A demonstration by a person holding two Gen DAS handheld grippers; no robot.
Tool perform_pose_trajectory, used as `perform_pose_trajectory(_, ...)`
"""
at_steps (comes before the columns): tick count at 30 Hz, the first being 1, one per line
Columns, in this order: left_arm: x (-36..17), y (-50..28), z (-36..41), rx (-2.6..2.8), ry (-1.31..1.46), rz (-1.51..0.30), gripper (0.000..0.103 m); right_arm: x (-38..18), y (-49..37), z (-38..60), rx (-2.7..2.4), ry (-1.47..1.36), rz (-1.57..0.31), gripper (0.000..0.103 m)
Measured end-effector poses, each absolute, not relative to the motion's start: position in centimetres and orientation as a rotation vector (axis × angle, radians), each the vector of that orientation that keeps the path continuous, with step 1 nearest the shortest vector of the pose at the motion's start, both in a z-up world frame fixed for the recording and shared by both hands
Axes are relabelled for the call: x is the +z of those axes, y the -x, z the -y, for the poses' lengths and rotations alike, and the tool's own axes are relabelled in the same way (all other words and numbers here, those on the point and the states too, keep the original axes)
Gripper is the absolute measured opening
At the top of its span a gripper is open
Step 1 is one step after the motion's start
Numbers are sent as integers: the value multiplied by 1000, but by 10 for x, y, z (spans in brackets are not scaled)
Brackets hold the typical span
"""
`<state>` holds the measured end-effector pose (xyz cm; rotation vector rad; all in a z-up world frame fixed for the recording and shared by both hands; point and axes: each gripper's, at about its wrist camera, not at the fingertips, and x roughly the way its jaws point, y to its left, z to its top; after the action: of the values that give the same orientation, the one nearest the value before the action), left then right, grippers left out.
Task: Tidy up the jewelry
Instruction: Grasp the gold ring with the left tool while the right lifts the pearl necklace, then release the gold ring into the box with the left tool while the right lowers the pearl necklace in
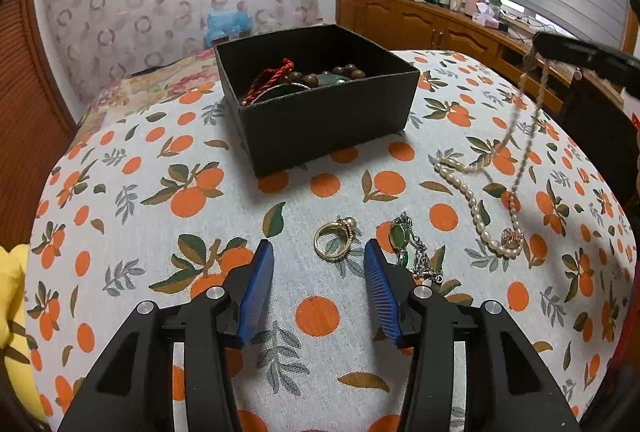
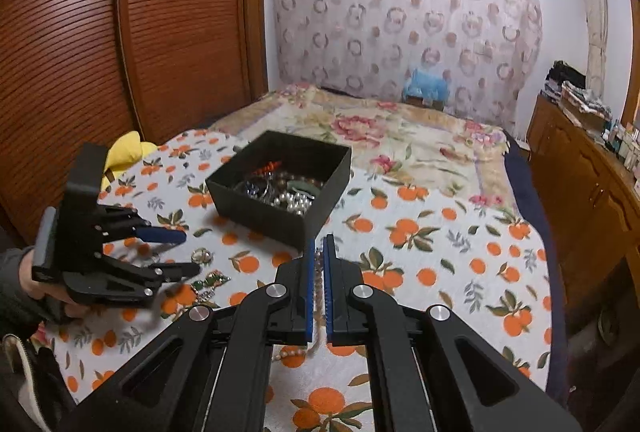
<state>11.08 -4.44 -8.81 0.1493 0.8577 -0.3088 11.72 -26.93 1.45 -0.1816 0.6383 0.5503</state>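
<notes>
**A:** Where was the left tool [image 1: 319, 256]?

**B:** Low over the orange-print cloth [image 1: 168, 216] on the bed, its 2 blue-padded fingers [image 1: 256, 296] spread wide and holding nothing. A gold ring [image 1: 334, 238] with a pale bead lay flat on the cloth just ahead of the gap between the tips. Just right of the ring sat a green-stone bracelet [image 1: 404, 244] with silver links, close to the right-side finger.

**A:** And the right tool [image 2: 319, 244]?

**B:** Pressed together on the pearl necklace [image 1: 492, 208] — the strand ran up between the pads. In the left wrist view the necklace hung from that tool at the upper right, while its lower loop and a pinkish clasp rested on the cloth.

**A:** The box?

**B:** A black open box [image 1: 320, 112] stood farther back on the cloth, well apart from the ring. Inside were brown wooden beads [image 1: 340, 72], a red cord [image 1: 272, 76] and, seen from the right wrist, a heap of pearls [image 2: 296, 202] — none of it sorted.

**A:** Anything else?

**B:** A yellow soft thing [image 2: 128, 152] at the cloth's edge, beside a slatted wooden wardrobe [image 2: 120, 32].
</notes>
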Motion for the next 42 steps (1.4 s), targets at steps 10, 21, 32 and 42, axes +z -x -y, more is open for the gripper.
perform_pose_trajectory(10, -88, -119, 51, -322, -167, -869, 46, 46, -107, 273, 558, 179, -573, 5)
perform_pose_trajectory(21, -87, -128, 52, -330, -161, -859, 18, 73, -101, 269, 566, 195, -522, 5)
perform_pose_trajectory(32, -69, -116, 42, -323, -125, -816, 17, 112, -96, 252, 590, 227, -446, 5)
perform_pose_trajectory(42, -29, -122, 38, -301, -111, -733, 18, 147, -117, 235, 582, 227, -393, 5)
